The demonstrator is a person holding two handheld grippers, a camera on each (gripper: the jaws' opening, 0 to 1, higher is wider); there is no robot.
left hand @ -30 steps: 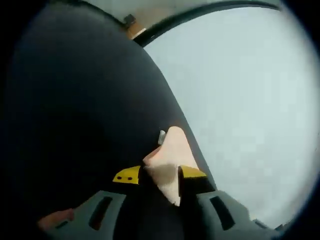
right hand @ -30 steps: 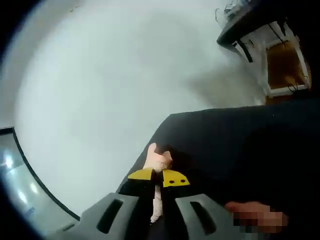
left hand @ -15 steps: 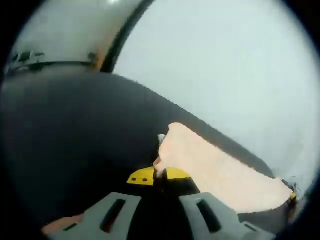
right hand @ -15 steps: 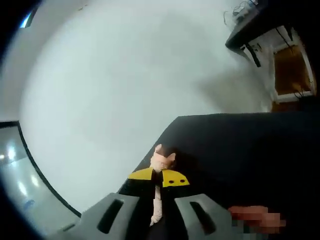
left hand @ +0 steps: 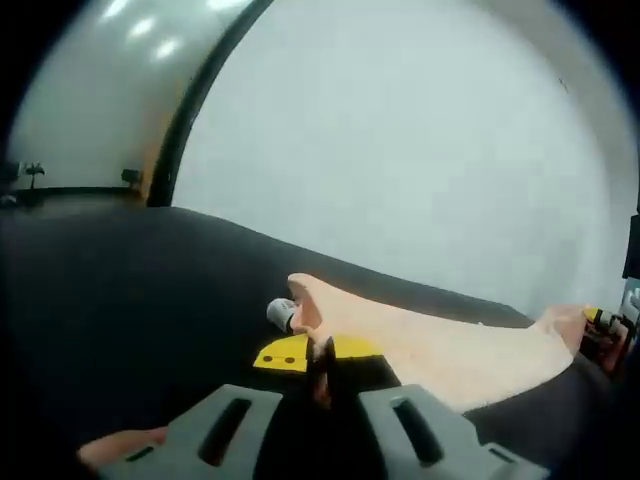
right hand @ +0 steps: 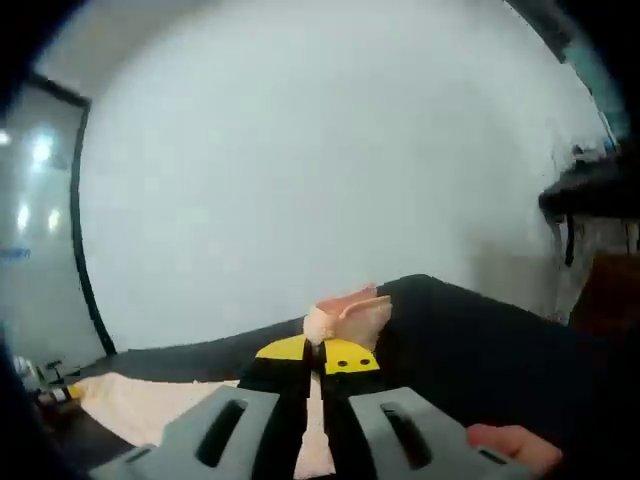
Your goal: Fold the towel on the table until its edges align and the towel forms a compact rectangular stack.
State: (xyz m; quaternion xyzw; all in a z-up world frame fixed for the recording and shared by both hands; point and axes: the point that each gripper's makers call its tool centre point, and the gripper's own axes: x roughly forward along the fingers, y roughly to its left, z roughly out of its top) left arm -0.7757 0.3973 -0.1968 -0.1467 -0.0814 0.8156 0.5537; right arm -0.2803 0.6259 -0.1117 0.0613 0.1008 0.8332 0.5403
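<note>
The pale peach towel (left hand: 440, 345) stretches from my left gripper (left hand: 318, 350) toward the right over a black table (left hand: 130, 290). My left gripper is shut on one towel corner, which sticks up between its yellow-tipped jaws. The other gripper (left hand: 600, 325) holds the towel's far end at the right edge of the left gripper view. In the right gripper view my right gripper (right hand: 320, 352) is shut on another towel corner (right hand: 348, 312), and the towel (right hand: 150, 400) runs off to the lower left toward the other gripper (right hand: 55, 392).
A pale wall (left hand: 420, 140) rises behind the black table. A dark vertical frame (right hand: 85, 240) and glass panel stand at the left of the right gripper view; dark furniture (right hand: 590, 200) stands at its right. A person's fingers (right hand: 510, 445) show at the bottom.
Both cameras have swung level, so the wall now looms behind the table. The towel is now pulled out long between the two grippers, each still clamped on its corner.
</note>
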